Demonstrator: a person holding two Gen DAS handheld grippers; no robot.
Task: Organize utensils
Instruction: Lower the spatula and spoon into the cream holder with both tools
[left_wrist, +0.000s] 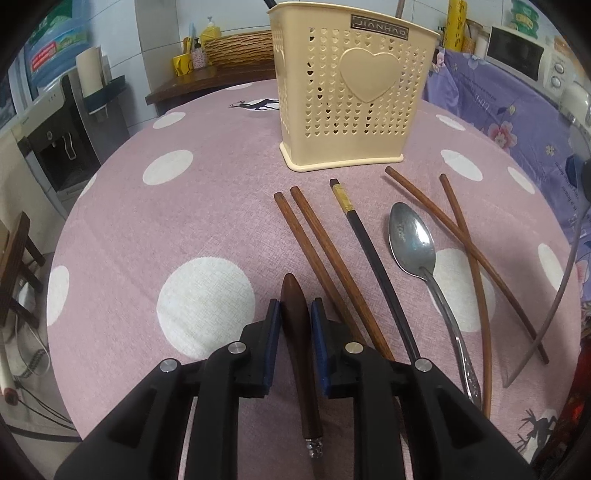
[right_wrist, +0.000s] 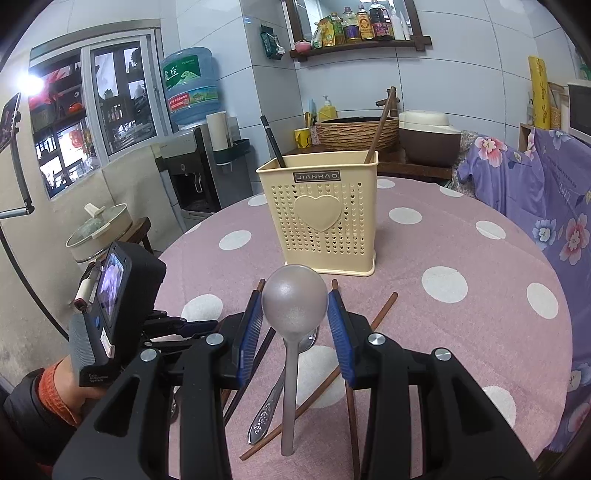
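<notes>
While the left gripper (left_wrist: 295, 306) is clamped on a dark wooden handle (left_wrist: 301, 354), its blue pads pressed to both sides, the right gripper (right_wrist: 295, 306) is clamped on the round bowl of a grey matte spoon (right_wrist: 294, 295), whose handle points back toward the camera; both utensils sit low over a round table (left_wrist: 207, 206) under a pink cloth with white dots.

At the far middle of the table stands a cream plastic basket (left_wrist: 347, 92), pierced with small hearts and bearing one large raised heart; a dark plate near its rim reads "JIANHAO", seen upside down in the left wrist view and upright in the right; a black chopstick (right_wrist: 272, 140) leans out at its left and a brown stick (right_wrist: 378, 129) at its right.

Near the basket, on the cloth, lie two brown chopsticks (left_wrist: 317, 254) side by side, then a black chopstick with a gold band (left_wrist: 365, 254), a shiny metal spoon (left_wrist: 417, 251) with its bowl toward the basket, and at the right two more brown chopsticks (left_wrist: 465, 251) crossed over each other.

Far left, a blue water bottle (right_wrist: 190, 86) with a green label in Chinese characters sits on a dispenser; the small device by the left hand carries tiny print that seems to read "Data Acquisition System".
</notes>
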